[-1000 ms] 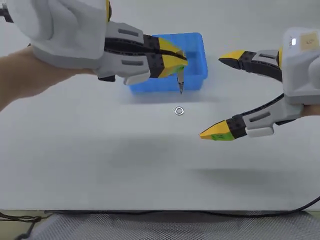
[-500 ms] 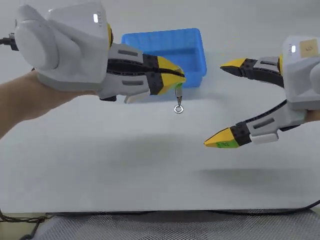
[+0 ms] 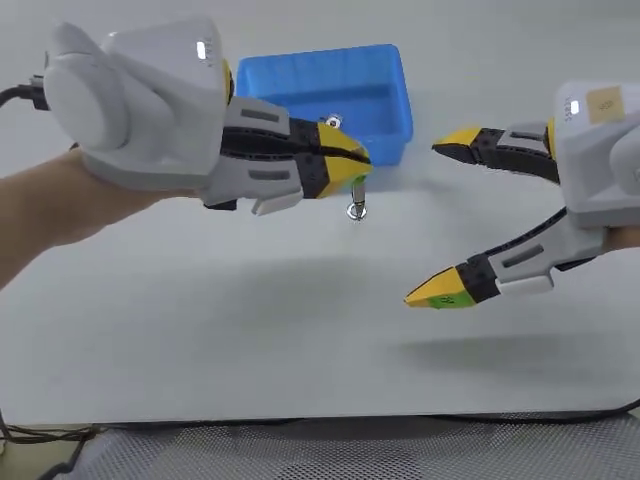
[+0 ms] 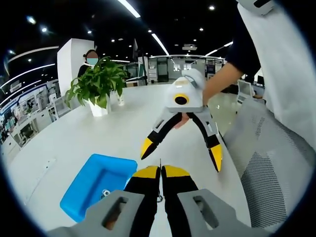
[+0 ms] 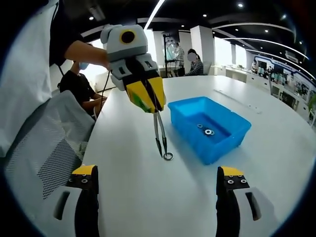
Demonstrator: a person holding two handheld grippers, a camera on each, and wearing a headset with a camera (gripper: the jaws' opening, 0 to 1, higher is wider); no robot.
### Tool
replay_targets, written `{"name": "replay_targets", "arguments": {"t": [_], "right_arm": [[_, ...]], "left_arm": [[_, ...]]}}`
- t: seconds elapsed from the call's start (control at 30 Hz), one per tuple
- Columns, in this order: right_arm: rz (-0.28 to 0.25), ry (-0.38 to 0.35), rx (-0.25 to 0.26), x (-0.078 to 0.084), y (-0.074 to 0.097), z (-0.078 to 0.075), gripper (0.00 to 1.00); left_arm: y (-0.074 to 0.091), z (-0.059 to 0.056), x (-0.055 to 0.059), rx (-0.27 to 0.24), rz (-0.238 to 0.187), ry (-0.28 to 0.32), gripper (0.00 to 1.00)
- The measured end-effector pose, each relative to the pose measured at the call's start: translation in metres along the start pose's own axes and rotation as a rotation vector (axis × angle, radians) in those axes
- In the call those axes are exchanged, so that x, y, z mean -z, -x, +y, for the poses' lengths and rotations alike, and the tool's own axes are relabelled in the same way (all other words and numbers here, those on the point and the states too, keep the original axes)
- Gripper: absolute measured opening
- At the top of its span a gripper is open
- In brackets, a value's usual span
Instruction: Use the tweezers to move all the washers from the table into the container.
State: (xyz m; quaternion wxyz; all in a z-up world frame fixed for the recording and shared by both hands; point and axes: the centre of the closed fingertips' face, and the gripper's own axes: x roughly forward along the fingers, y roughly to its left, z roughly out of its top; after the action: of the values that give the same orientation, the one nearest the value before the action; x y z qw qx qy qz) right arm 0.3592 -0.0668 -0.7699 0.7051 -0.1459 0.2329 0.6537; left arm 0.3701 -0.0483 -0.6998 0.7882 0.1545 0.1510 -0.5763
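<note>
My left gripper (image 3: 360,160) is shut on a thin pair of metal tweezers (image 3: 357,195) that point down at the table. Their tips touch the rim of a small steel washer (image 3: 355,211) lying flat on the white table; I cannot tell whether it is pinched. In the right gripper view the tweezers (image 5: 159,131) hang from the left gripper (image 5: 143,98), with the washer (image 5: 168,156) at their tips. The blue container (image 3: 400,100) sits just behind, with a washer (image 3: 333,122) inside. My right gripper (image 3: 428,220) hovers open to the right, holding nothing.
The white table (image 3: 250,340) has open room in front of and left of the washer. A mesh chair back (image 3: 350,450) lies along the near edge. A potted plant (image 4: 98,86) stands far off on the table. People sit in the background.
My left gripper has come down and toward me, bringing the tweezer tips from in front of the container down onto the washer. The right gripper has barely moved.
</note>
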Motion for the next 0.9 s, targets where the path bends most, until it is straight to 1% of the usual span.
{"name": "replay_targets", "arguments": {"t": [0.07,0.13,0.17,0.27,0.33,0.4,0.47,0.53,0.57,0.6,0.67,0.73,0.9], "right_arm": [[0.001,-0.003,-0.006,0.000,0.000,0.001,1.00],[0.000,-0.004,-0.006,0.001,0.000,0.001,1.00],[0.001,-0.006,-0.007,0.001,0.000,0.001,1.00],[0.002,-0.009,-0.010,0.001,0.000,0.001,1.00],[0.001,-0.003,-0.022,-0.002,-0.004,0.003,1.00],[0.003,0.013,-0.053,-0.006,-0.009,0.009,0.98],[0.001,0.021,-0.094,-0.010,-0.014,0.016,0.92],[0.009,0.030,-0.133,-0.011,-0.022,0.022,0.88],[0.016,0.038,-0.144,-0.010,-0.025,0.023,0.84],[0.026,0.055,-0.151,-0.009,-0.030,0.022,0.82],[0.030,0.075,-0.151,-0.012,-0.038,0.019,0.74],[0.025,0.072,-0.152,-0.015,-0.045,0.016,0.66],[0.026,0.093,-0.140,-0.020,-0.057,0.011,0.53]], "left_arm": [[-0.001,0.000,0.001,0.005,0.000,0.012,0.05],[-0.001,-0.001,0.004,0.012,0.014,0.009,0.05],[-0.001,-0.001,0.002,0.014,0.002,0.017,0.05],[-0.002,0.000,0.002,0.014,0.008,0.019,0.05],[-0.002,-0.001,0.002,0.023,0.011,0.009,0.05],[-0.002,-0.003,0.002,0.041,0.017,0.022,0.05],[-0.003,-0.004,0.003,0.053,0.020,0.030,0.05],[-0.002,-0.003,0.003,0.050,0.024,0.032,0.05],[-0.002,-0.002,0.004,0.051,0.025,0.043,0.05],[-0.001,-0.002,0.004,0.051,0.026,0.040,0.05],[0.000,-0.001,0.005,0.055,0.031,0.052,0.05],[0.000,-0.002,0.006,0.058,0.036,0.048,0.05],[-0.001,-0.003,0.008,0.059,0.038,0.050,0.05]]}}
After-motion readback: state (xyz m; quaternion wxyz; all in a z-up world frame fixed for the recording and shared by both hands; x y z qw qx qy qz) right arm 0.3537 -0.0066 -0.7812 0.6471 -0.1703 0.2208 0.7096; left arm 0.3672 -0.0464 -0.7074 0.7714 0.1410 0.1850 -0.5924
